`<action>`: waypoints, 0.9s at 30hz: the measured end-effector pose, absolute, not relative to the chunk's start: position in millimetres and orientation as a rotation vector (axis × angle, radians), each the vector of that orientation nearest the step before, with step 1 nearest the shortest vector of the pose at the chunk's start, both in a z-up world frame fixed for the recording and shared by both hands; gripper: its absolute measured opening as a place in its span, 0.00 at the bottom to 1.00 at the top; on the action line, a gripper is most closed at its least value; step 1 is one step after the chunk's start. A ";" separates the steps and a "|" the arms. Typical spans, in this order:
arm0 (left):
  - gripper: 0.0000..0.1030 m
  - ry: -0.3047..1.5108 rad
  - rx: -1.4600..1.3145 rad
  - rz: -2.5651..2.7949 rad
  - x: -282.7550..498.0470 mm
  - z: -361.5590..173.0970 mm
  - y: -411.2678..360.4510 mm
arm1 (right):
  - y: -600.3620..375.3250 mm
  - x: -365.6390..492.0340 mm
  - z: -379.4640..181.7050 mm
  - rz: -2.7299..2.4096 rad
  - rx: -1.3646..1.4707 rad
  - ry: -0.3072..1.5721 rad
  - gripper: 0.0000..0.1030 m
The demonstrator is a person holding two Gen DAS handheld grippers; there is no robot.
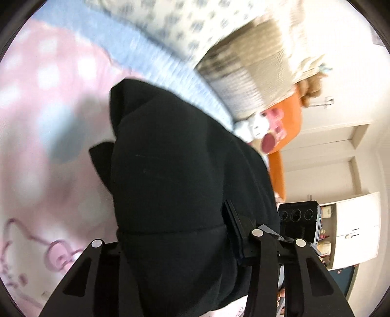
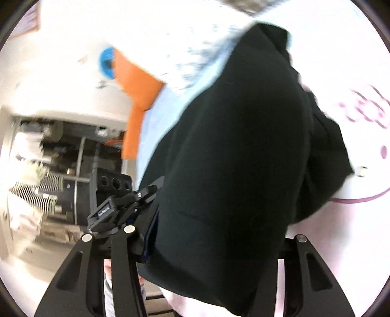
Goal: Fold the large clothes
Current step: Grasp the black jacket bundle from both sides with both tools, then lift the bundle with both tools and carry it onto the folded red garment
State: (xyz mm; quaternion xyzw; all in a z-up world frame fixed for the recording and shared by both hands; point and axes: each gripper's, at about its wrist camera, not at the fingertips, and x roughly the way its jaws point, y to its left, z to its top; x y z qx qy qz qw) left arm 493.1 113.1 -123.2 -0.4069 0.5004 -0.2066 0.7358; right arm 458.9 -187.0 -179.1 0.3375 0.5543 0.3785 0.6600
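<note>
Black heavy-knit garment [image 1: 175, 175], prob. a sweatshirt w/ ribbed hem, hangs bunched btwn both tools, one end lifted off the pink printed bedspread [image 1: 48, 117] while the far end trails on it. Left tool [image 1: 175, 240] is clamped on the hem edge; right tool [image 2: 219, 237] likewise grips thick cloth, fabric filling the gap of each. No earlier view, so only the hold itself can be told.

Step, as I judge it: lift-and-carry for a fold, edge raised. Next move needs both tools kept level & apart so the cloth stays taut, then laid over evenly.

Surface is a bed: pale blue blanket [image 1: 156, 56], patterned cream pillow [image 1: 195, 22], orange headboard [image 1: 287, 126] behind. Room: white cabinets [image 1: 355, 229], cluttered shelves [image 2: 48, 170].
</note>
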 end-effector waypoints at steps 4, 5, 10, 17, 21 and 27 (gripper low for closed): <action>0.44 0.964 -0.869 -0.404 442.7 -50.4 187.1 | -124.5 436.8 -124.4 0.972 0.714 1.199 0.48; 0.44 0.921 -0.860 -0.384 423.5 -30.7 212.1 | -103.4 430.4 -110.2 1.010 0.694 1.186 0.48; 0.44 0.757 -0.776 -0.265 315.4 41.0 327.1 | 26.7 386.6 -46.3 1.243 0.570 1.148 0.48; 0.44 0.636 -0.761 -0.035 150.2 58.4 468.4 | 216.1 326.1 -12.1 1.468 0.361 1.204 0.48; 0.44 0.607 -0.810 0.046 97.4 35.0 525.2 | 279.8 304.4 -18.6 1.508 0.313 1.243 0.48; 0.45 0.637 -0.764 0.078 86.8 -10.9 546.2 | 312.7 288.7 -52.3 1.499 0.279 1.273 0.48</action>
